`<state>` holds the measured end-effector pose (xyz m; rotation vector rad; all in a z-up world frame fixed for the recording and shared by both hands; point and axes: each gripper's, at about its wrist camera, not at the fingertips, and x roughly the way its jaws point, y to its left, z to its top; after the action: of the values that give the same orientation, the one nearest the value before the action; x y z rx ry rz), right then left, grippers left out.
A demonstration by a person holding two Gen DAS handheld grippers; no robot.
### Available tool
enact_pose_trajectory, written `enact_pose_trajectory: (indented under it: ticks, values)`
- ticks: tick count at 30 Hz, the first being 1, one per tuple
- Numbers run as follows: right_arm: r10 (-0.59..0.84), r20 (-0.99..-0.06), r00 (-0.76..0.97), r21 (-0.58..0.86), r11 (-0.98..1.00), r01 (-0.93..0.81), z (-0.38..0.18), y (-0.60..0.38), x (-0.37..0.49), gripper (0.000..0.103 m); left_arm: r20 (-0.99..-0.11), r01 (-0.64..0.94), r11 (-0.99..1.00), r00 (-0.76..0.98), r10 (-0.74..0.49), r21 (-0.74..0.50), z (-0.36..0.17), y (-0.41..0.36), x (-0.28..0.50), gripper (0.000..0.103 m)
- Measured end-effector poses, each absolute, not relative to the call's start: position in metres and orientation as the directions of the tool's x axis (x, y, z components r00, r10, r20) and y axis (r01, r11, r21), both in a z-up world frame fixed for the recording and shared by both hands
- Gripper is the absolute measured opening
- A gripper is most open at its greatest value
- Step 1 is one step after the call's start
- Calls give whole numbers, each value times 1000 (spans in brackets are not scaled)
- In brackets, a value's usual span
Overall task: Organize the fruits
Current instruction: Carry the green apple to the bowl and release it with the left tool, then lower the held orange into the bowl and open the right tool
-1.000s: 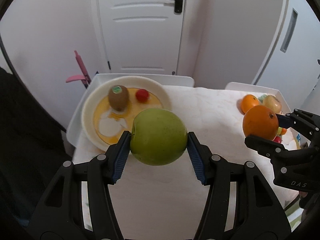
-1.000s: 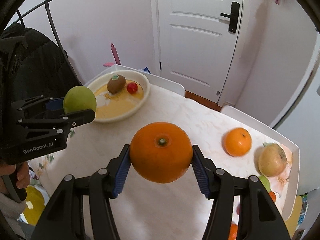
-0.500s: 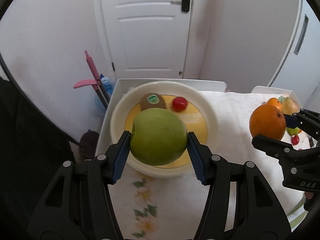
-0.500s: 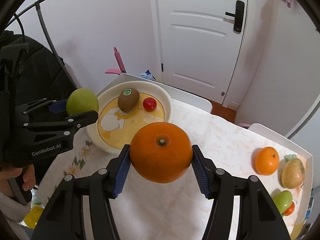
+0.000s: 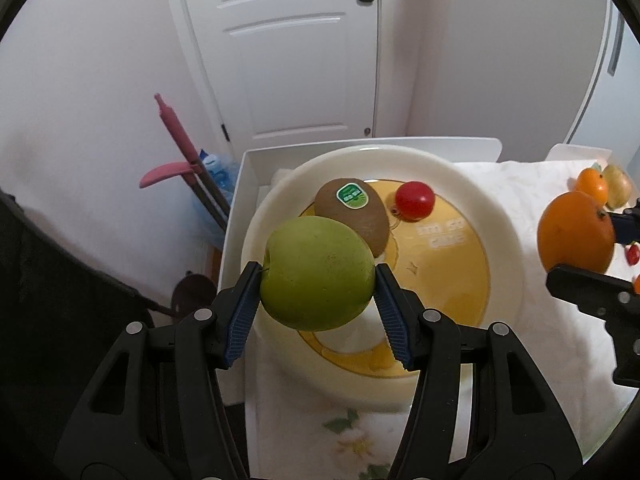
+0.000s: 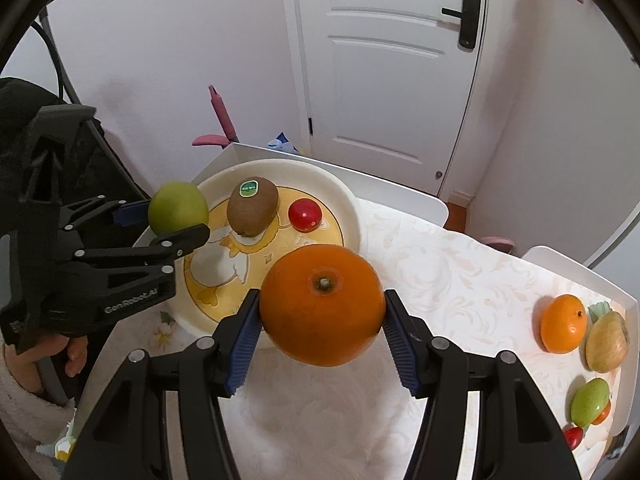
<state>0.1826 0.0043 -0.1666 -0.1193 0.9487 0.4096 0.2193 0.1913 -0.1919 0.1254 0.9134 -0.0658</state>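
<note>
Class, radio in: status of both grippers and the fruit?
Left gripper shut on green apple, over bowl. Right gripper shut on orange. Kiwi, tomato already inside.

My green apple (image 5: 318, 273) hides part of the kiwi (image 5: 356, 212), and the plate (image 5: 500, 240) lettering is too blurred to read.

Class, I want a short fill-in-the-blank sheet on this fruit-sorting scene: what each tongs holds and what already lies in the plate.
1. The left tongs are shut on a green ____.
2. The right tongs grip an ____.
3. In the plate a kiwi lies beside a small red ____.
4. The kiwi bears a green ____ on top.

Missing words: apple; orange; tomato; sticker
</note>
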Motion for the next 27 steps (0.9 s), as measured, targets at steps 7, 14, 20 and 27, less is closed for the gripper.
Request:
enact_pose_trajectory:
  ticks: [7, 14, 20, 27]
  values:
    - [274, -819, 504, 81, 925, -371, -177, 7, 190, 55, -800, 117, 989, 601, 6, 95, -207, 192, 229, 61]
    - [274, -816, 509, 87, 929, -360, -176, 3, 197, 55, -775, 110, 992, 631, -17, 68, -196, 195, 224, 103]
    - [280, -810, 515, 83, 924, -373, -167, -2, 200, 55, -757, 119, 990, 653, -23, 73, -179, 189, 212, 103]
    - [305, -805, 508, 86, 908, -409, -158, -4, 203, 55, -763, 77, 995, 646, -6, 57, -167, 191, 194, 103]
